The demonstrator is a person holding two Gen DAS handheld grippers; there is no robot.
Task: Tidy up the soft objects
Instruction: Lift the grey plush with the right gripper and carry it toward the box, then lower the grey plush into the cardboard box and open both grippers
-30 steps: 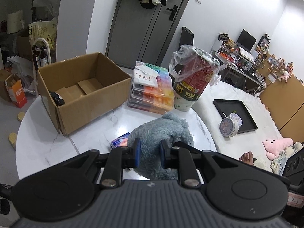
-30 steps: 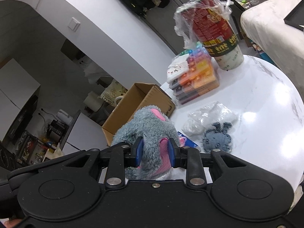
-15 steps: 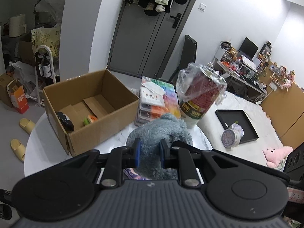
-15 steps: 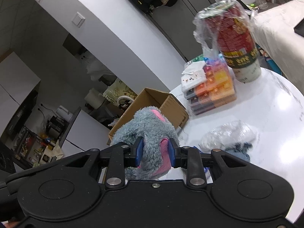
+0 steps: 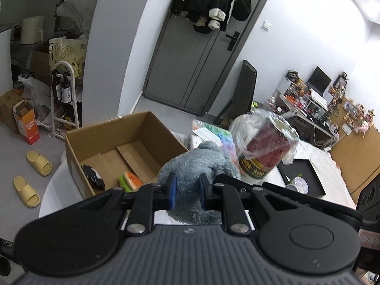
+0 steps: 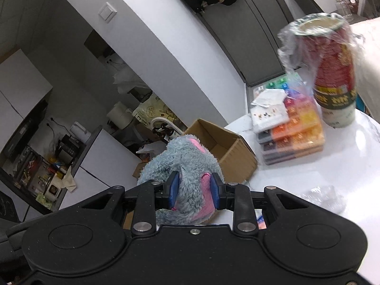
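Observation:
My left gripper (image 5: 186, 191) is shut on a grey-blue plush toy (image 5: 201, 163) and holds it in the air, beside the near right corner of an open cardboard box (image 5: 114, 142). The box holds a black soft item (image 5: 93, 178) and an orange-green soft toy (image 5: 130, 180). My right gripper (image 6: 193, 190) is shut on a grey plush with pink parts (image 6: 185, 159), also lifted, in front of the same box (image 6: 228, 147).
A white round table (image 6: 332, 166) carries a stack of colourful plastic cases (image 6: 292, 128), a tall red cup wrapped in plastic (image 6: 330, 76) and a clear plastic bag (image 6: 325, 197). A black tray (image 5: 306, 173) lies on the bed at the right. Slippers (image 5: 38, 166) lie on the floor.
Both grippers have risen with their plush toys. The left view now looks down into the box, and the table top has dropped out of sight below the left gripper.

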